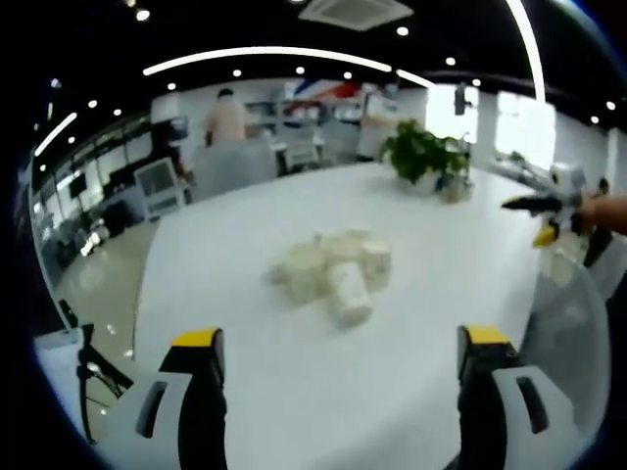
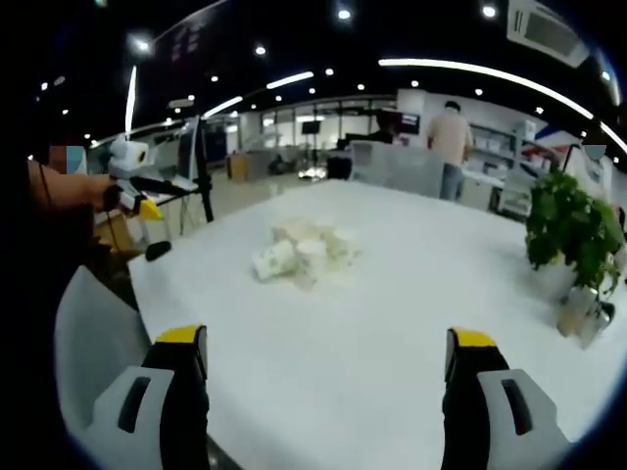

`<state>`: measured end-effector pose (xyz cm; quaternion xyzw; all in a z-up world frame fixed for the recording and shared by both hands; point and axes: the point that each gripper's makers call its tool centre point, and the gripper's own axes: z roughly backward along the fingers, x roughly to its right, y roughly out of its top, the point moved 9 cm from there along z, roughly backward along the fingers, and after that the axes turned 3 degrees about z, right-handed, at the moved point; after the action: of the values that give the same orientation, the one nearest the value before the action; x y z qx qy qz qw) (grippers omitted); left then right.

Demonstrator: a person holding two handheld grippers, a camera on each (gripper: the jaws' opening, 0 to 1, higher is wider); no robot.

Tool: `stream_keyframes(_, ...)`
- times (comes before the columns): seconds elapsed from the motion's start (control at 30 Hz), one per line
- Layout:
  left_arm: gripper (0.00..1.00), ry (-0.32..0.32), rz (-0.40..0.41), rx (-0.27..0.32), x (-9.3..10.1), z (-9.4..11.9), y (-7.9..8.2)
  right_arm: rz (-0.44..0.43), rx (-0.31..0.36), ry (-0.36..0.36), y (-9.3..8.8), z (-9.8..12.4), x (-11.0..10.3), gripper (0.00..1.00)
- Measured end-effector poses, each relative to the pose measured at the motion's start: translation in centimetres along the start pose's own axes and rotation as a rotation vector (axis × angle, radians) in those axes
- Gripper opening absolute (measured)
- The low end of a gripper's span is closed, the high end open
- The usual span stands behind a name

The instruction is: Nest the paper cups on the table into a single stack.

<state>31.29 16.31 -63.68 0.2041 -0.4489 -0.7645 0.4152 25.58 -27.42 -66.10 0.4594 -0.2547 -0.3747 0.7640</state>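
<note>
A loose heap of white paper cups (image 1: 333, 269) lies near the middle of the white table (image 1: 245, 382); one cup (image 1: 349, 294) lies on its side at the heap's near edge. My left gripper (image 1: 341, 338) is open, jaws wide apart, well short of the heap. From across the table, the same cups (image 2: 304, 253) lie ahead of my right gripper (image 2: 325, 338), which is also open and holds nothing. Each gripper is in the other's view: the right gripper (image 1: 541, 208) in a hand at the table's right edge, the left gripper (image 2: 137, 191) at the far left.
A potted plant (image 1: 426, 152) (image 2: 573, 230) stands at the table's far end. A grey chair back (image 2: 93, 333) is at the table edge beside my right gripper. People (image 1: 227, 117) stand far back among office desks.
</note>
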Motion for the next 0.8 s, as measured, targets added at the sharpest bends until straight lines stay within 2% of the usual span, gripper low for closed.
stream_keyframes(0.13,0.99,0.001,0.008,-0.047,0.3,-1.2,1.0,-0.005,0.003,0.003,0.1,-0.1,0.1,1.0)
stream_keyframes(0.67,0.96,-0.114,0.088,-0.216,2.3,-6.9,5.2,0.009,0.006,0.028,-0.2,-0.1,0.6,1.0)
stream_keyframes(0.73,0.99,-0.093,0.095,-0.234,2.1,-7.6,5.7,-0.002,-0.002,0.033,-0.6,-0.2,0.7,1.0)
stream_keyframes(0.8,0.98,-0.099,0.095,-0.263,1.9,-8.3,6.2,-0.008,-0.006,0.045,-0.7,-0.2,0.6,1.0)
